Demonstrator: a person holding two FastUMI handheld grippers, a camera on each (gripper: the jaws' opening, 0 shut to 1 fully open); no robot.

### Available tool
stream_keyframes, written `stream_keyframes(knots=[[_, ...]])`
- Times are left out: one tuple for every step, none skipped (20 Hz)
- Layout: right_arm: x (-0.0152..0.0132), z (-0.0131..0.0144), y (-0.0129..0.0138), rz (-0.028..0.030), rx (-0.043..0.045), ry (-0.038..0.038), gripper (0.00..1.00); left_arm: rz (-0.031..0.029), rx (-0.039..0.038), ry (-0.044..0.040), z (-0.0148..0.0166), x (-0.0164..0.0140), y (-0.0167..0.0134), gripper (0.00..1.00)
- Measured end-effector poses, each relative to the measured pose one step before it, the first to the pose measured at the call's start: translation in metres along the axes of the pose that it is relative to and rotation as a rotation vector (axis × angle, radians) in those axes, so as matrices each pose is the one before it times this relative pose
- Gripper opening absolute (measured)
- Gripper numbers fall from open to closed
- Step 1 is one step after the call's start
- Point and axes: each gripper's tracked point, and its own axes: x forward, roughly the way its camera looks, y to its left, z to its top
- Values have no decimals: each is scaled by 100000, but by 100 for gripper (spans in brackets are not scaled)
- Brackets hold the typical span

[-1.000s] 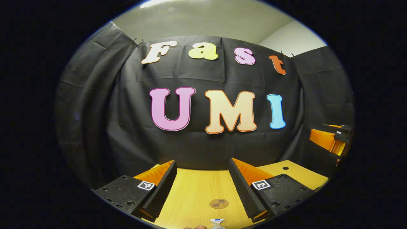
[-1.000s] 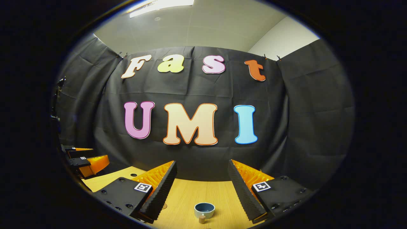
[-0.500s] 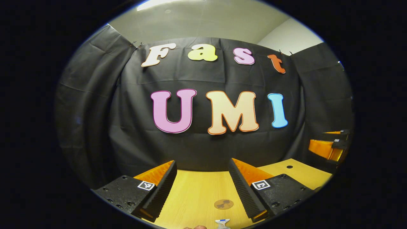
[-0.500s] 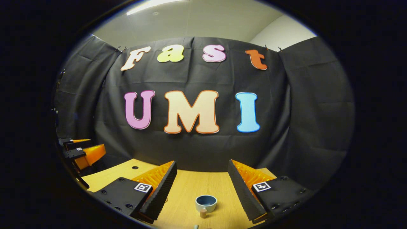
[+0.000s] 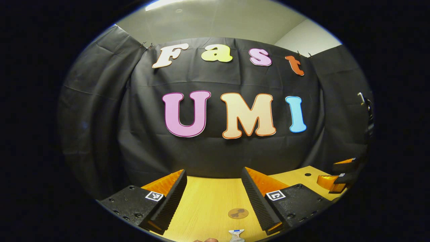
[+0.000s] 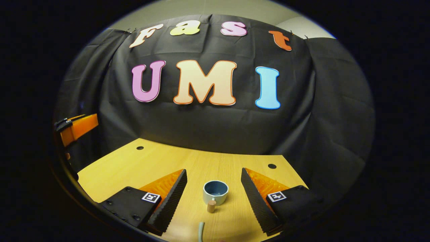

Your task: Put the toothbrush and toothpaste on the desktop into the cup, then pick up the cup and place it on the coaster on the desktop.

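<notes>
**Inspector:** Wooden tabletop carries every task item; none is stowed. Take them left to right.

**Assistant:** In the left gripper view, the left claw stands wide apart, holding and touching nothing. Between its fingers lies the round brown coaster, bare. Just nearer the camera, at the bottom edge, a crimped tube end shows, which I judge to be the toothpaste, flat on the wood.

**Inspector:** And the right side?

**Assistant:** In the right gripper view, the right claw is likewise wide, gripping nothing. The blue cup stands upright between its fingers but apart from both, its handle toward the camera, and looks empty. A pale slender end at the bottom edge is probably the toothbrush, out on the wood, near the cup.

**Inspector:** Progress?

**Assistant:** By my judgement, nothing is completed: toothbrush and toothpaste remain outside the cup, and the cup is off the coaster. All steps remain.
</notes>
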Motion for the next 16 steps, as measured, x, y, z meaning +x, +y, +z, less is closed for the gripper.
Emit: stream_keyframes(knots=[[163, -913, 175, 556, -758, 2570, 100, 433, -2, 155, -35, -62, 124, 94], [200, -709, 120, 340, -928, 1935, 100, 455, 84, 247, -31, 4, 139, 94], [268, -693, -98, -572, -1346, 2056, 100, 423, 101, 80, -157, -23, 185, 95], [184, -787, 32, -2, -1554, 2470, 100, 308, 183, 302, -47, -102, 142, 94], [265, -1173, 271, 470, -1193, 2920, 100, 229, 213, 418, -222, -45, 90, 94], [243, -1058, 189, 582, -926, 3554, 100, 201, 226, 374, -107, -12, 94, 94], [449, -1220, 247, 551, -694, 3505, 100, 395, 243, 201, -160, -16, 193, 94], [390, -1040, 6, 227, -485, 3384, 100, 454, 167, 380, -116, 57, 182, 94], [315, -1001, -81, -137, -219, 3184, 100, 289, -79, 329, -134, 20, 100, 94], [364, -827, 14, 184, 113, 3334, 100, 463, -119, 456, -72, -3, 84, 94], [267, -1064, 129, 481, 152, 3787, 100, 267, -142, 402, -266, 25, 205, 94], [402, -1029, 87, 158, -46, 3894, 100, 393, -48, 390, -65, -58, 155, 94], [331, -996, 24, 196, -309, 3805, 100, 282, 46, 307, -200, -7, 107, 94], [350, -782, 60, 190, -121, 3314, 100, 166, 157, 369, -124, 11, 40, 94], [492, -826, 55, 224, -212, 3155, 100, 322, 233, 623, -151, 91, 127, 94], [411, -695, 230, 553, -199, 2944, 100, 265, 139, 526, -220, 53, 150, 94]])
